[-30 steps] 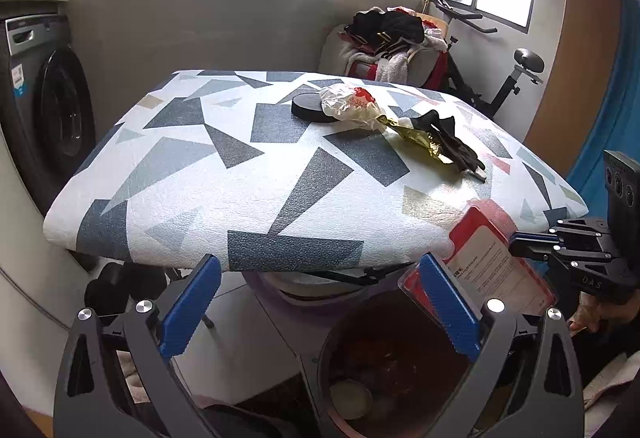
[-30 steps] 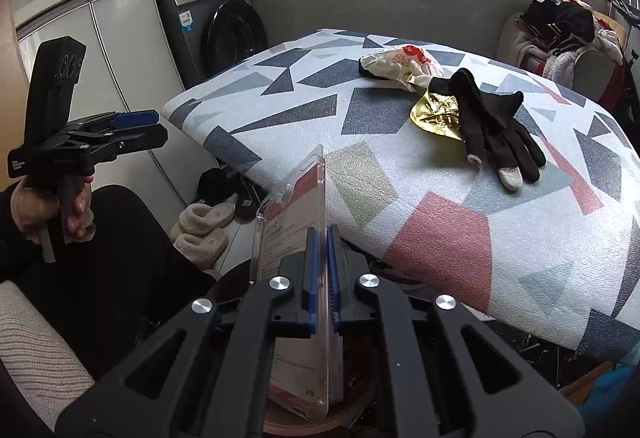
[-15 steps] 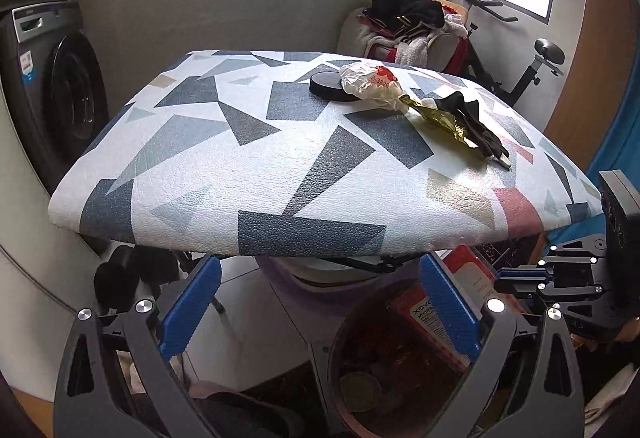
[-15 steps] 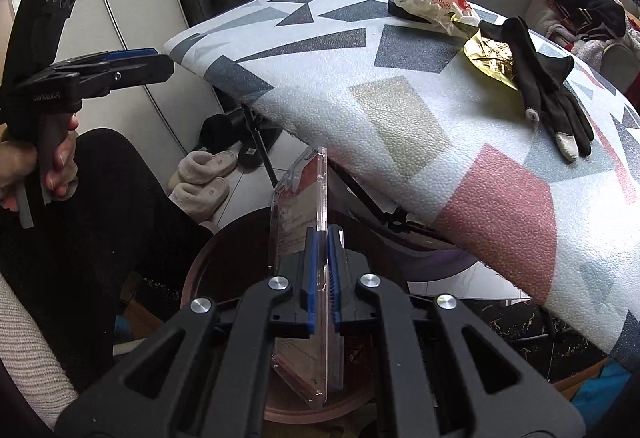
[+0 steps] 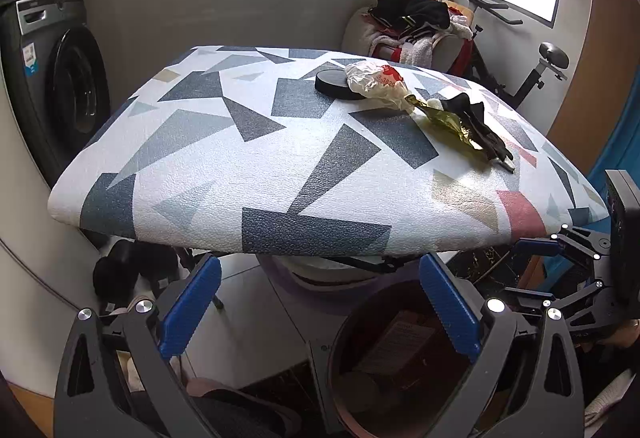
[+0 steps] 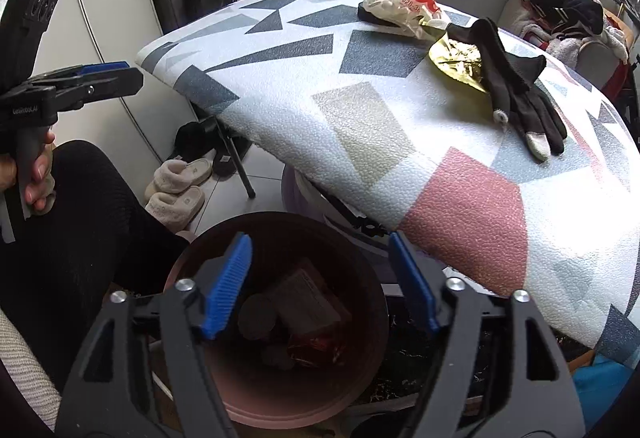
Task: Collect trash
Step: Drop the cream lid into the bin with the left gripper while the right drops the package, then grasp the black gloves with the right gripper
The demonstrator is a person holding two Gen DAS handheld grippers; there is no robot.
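A brown round bin stands on the floor under the table's near edge; a clear plastic package and dark round pieces lie inside it. My right gripper is open and empty right above the bin. My left gripper is open and empty, beside the bin. On the patterned table lie a crumpled white wrapper, a gold foil wrapper, a black glove and a black round disc.
A washing machine stands at the left. A chair piled with clothes and an exercise bike stand behind the table. Slippers lie on the floor by the table leg. My leg is at the left.
My right gripper opened and let go of the clear plastic package, which now lies in the bin. The left gripper stayed open.
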